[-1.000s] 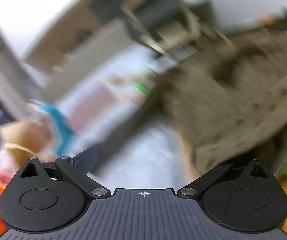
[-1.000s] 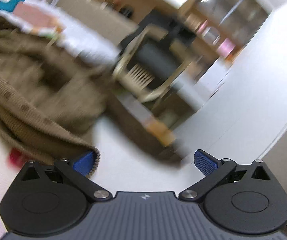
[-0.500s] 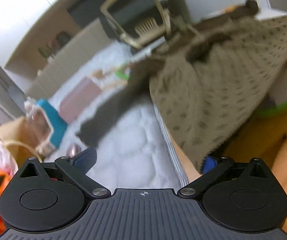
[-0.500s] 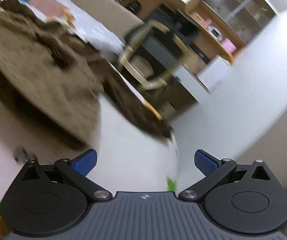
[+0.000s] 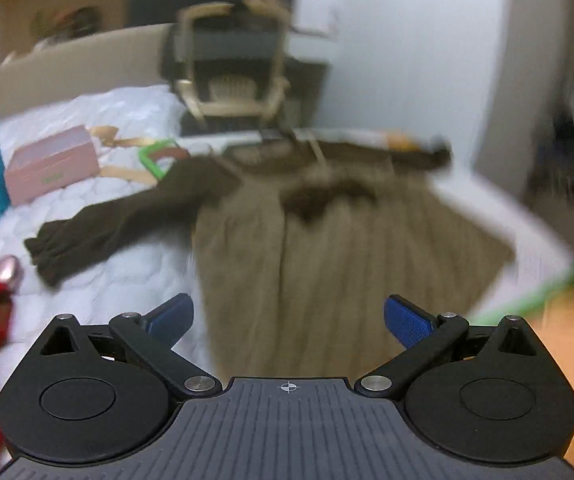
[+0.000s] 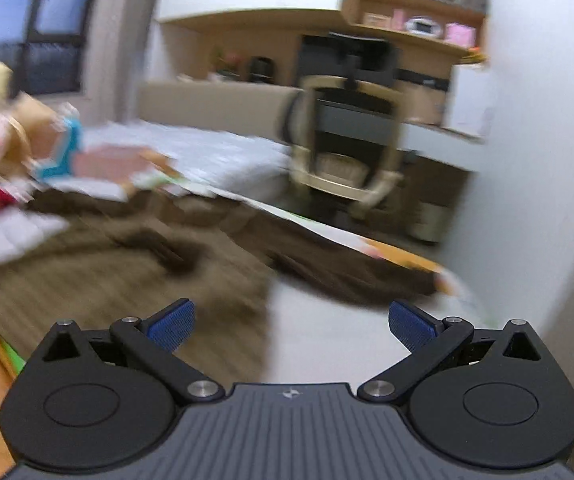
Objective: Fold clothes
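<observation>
The fingers of the left gripper [image 5: 287, 318] stand wide apart with nothing between them, and the fingers of the right gripper [image 6: 291, 320] are spread the same way, also empty. Both hang just above the near hem of a brown knit garment [image 5: 327, 248], which lies spread on the bed [image 5: 119, 272], near its right edge. The tan body runs toward the bed's far end; one dark brown sleeve [image 5: 119, 224] stretches out to the left across the white quilt, and the other sleeve [image 6: 347, 272] lies along the bed's right edge. A pink box [image 5: 51, 168] sits well apart, further up the bed on the left.

The garment looks soft, limp and fairly thick, probably light enough for one pinch but sure to sag and drape wherever it is not held. The ribbed weave should give the blue pads good friction, so slipping seems unlikely. The sensible holds appear to be the cuff of each outstretched sleeve for bringing it over the body, or the two hem corners nearest the grippers for a lengthwise fold. Motion blur hides finer detail such as seams.
</observation>
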Demonstrator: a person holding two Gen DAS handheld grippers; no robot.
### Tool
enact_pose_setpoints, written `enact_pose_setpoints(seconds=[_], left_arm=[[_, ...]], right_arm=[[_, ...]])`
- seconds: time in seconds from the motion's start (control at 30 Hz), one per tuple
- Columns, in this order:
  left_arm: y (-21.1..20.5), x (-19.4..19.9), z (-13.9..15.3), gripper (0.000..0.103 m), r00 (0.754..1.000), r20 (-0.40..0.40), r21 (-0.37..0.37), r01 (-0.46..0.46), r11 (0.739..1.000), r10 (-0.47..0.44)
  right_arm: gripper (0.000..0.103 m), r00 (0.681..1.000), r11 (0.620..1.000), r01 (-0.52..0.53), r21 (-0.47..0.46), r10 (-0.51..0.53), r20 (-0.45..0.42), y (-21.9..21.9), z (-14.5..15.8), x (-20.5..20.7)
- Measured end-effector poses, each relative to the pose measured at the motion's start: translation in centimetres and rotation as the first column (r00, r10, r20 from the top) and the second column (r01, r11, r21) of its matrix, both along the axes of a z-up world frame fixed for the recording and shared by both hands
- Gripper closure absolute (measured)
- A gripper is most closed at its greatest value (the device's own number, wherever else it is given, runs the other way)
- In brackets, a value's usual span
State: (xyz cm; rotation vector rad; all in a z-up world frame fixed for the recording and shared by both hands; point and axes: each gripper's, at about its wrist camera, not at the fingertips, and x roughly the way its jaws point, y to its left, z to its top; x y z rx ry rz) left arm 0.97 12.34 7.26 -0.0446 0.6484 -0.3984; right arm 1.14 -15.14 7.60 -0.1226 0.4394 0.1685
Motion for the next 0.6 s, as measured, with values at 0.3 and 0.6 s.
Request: enact_pose_setpoints(seconds=[0.3, 0.6], left_arm=[[-3.8, 14.1, -4.4, 0.000, 0.986, -0.123, -0.247, -0.137, 0.959, 0.109], [-4.4, 16.8, -9.2, 0.000, 0.959, -0.267, -0.322, -0.176, 0.930, 0.089]], right_arm=[[0.000, 0.983, 0.932, -0.056, 0.358, 0.115, -0.146, 4.4, -4.7, 15.5], [0.000, 0.952, 0.946, -0.023, 0.323, 0.119, -0.282, 5.2, -10.4, 22.4]])
